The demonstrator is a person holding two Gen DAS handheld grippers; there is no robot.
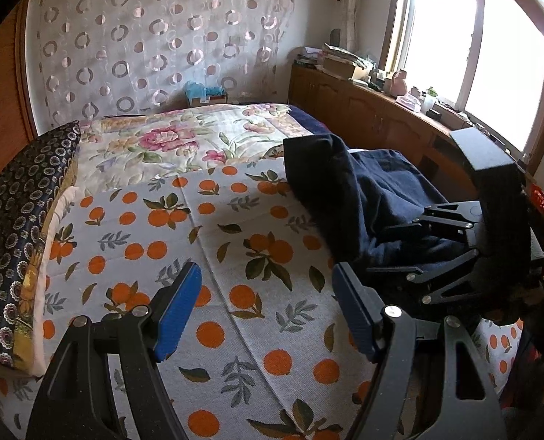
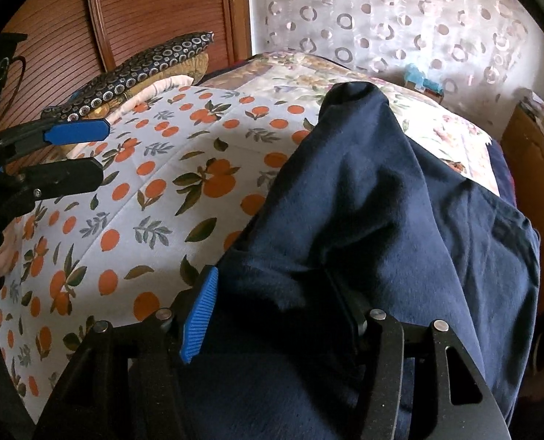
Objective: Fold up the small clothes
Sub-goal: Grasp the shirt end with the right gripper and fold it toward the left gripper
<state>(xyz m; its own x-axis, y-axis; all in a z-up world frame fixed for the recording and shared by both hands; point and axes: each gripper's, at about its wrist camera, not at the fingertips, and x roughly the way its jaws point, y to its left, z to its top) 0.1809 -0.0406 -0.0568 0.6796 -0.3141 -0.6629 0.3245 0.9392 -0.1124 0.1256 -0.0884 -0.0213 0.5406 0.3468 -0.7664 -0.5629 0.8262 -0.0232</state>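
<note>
Though bunched, navy garment (image 2: 382,220) bed-edge-side

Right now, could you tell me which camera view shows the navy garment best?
The right wrist view: the navy garment fills most of the frame, folds and edges clear. The left wrist view shows it smaller, bunched at the right side, partly hidden behind the right gripper.

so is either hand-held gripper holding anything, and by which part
Left hand-held gripper is open and empty. The navy garment lies between the right hand-held gripper's fingers at its near edge; a grip can't be told.
</note>
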